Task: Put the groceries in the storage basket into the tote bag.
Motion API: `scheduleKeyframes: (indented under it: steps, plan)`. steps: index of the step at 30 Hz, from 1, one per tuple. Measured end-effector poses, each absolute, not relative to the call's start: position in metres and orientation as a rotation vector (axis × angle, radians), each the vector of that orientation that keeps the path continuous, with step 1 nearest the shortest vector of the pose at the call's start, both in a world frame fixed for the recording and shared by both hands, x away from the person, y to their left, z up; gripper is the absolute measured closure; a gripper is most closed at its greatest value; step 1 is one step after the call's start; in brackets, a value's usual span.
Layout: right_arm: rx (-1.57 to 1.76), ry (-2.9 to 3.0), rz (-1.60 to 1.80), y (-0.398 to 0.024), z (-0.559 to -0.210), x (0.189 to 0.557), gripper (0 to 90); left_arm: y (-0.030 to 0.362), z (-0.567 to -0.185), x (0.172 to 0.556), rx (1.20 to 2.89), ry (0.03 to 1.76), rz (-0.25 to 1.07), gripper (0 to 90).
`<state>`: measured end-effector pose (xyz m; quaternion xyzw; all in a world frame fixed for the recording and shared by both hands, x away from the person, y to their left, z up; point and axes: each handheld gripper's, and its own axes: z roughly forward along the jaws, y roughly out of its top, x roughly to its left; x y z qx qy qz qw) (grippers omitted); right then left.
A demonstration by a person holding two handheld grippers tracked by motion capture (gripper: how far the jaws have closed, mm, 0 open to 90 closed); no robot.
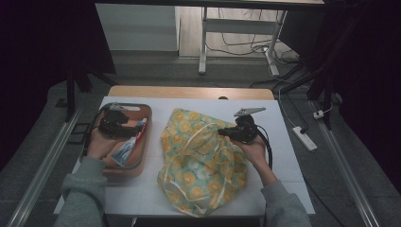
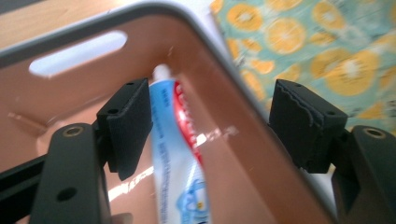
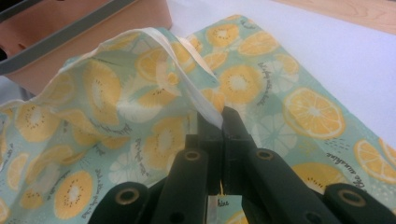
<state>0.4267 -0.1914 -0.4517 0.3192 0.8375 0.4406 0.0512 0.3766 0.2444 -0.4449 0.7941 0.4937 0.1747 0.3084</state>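
From the high view, a white table [image 1: 288, 156] carries a brown tray [image 1: 144, 142] at the left and a bag of lemon-print cloth [image 1: 198, 165] in the middle; the left gripper [image 1: 124, 126] sits over the tray, above a toothpaste tube [image 1: 128, 147] that lies inside it, and the right gripper [image 1: 226, 132] rests at the bag's upper right edge. A power strip [image 1: 304, 137] lies on the floor well off to the right. In the left gripper view the jaws stand spread, the tube lying between them close against the left pad [image 2: 128, 126] with the other pad clear of it; the tray's grey rim [image 2: 224, 60] crosses in front of the right jaw, with the bag beyond it. In the right gripper view the jaws are pressed together, pinching the bag's pale edge band [image 3: 205, 105] and lifting the cloth into a fold, the tray just behind.
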Motion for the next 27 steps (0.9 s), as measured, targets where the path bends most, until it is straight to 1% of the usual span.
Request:
scheduleKeyframes:
  steps: [5,7,12,16,21,27]
  plan:
    - [0.969,2.555,1.334,-0.190,-0.453,0.426,88.7,0.254,-0.459,0.387,2.117,1.386,0.444,28.0]
    - [0.969,2.555,1.329,-0.190,-0.454,0.426,88.8,0.256,-0.464,0.391,2.112,1.402,0.406,28.5]
    - [0.981,2.560,1.321,-0.191,-0.457,0.426,88.7,0.257,-0.476,0.399,2.145,1.452,0.400,27.0]
    - [0.986,2.538,1.328,-0.195,-0.455,0.425,88.7,0.252,-0.484,0.404,2.193,1.444,0.357,26.6]
    - [0.990,2.532,1.322,-0.196,-0.456,0.424,88.7,0.241,-0.491,0.407,2.267,1.422,0.308,23.5]
    - [0.990,2.530,1.316,-0.196,-0.456,0.424,88.7,0.237,-0.500,0.412,2.323,1.490,0.319,22.9]
